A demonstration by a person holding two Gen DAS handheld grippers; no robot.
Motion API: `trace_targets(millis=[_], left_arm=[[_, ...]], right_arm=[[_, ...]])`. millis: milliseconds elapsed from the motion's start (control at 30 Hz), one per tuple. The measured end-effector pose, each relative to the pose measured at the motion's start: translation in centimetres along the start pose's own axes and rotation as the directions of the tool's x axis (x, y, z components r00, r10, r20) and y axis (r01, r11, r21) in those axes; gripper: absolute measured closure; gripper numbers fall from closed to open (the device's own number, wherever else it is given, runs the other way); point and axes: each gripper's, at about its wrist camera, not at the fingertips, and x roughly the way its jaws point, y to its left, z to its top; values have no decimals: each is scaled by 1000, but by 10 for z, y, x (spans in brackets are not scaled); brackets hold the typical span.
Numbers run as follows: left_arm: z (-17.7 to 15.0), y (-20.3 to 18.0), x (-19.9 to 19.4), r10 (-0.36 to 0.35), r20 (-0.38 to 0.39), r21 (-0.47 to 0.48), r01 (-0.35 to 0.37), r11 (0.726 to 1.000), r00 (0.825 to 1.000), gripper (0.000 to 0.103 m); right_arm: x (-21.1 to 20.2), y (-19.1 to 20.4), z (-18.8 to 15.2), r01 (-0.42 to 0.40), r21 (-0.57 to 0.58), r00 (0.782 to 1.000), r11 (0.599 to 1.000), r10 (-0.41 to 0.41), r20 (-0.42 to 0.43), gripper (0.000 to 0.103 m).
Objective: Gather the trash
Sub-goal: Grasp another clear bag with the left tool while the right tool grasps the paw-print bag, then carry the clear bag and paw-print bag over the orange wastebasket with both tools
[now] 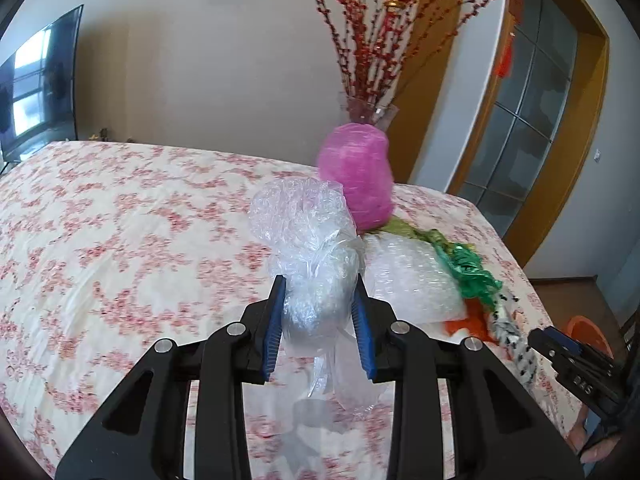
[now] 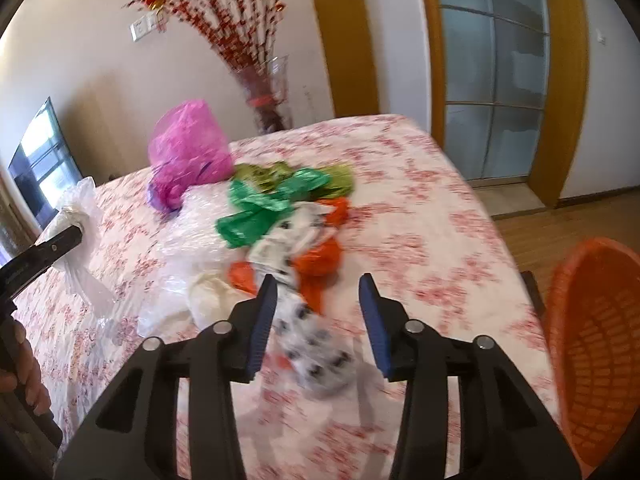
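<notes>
Left gripper, frame centre, clamps a clear plastic bag: light, soft, slippery, best pinched at its gathered neck. Right gripper stands part-open over the spotted bag, lower centre.

Both wrist views overlook the table (sharing its trash).

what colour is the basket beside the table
Orange; the laundry-style basket shows best in the right wrist view.
</notes>
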Motion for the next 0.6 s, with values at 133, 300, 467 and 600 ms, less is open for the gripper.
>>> trace_targets(millis=[133,300,467,600], left_arm=[[-1,16,-1,10,-2,-21,-10,1000,1000,71],[-3,28,1,12,-12,-40,-12,999,1000,71],[-8,30,4,6,-26,-42,-7,999,1000,71],[-10,26,1,1,-30,-40,-3,999,1000,71]], right_arm=[[13,19,1,4,-50,1000,999,-5,-15,63],[29,30,2,39,-78,998,996,-42,-36,63],[42,29,0,38,-85,996,996,-45,-79,75],[36,24,-1,39,-79,996,996,-44,-72,84]])
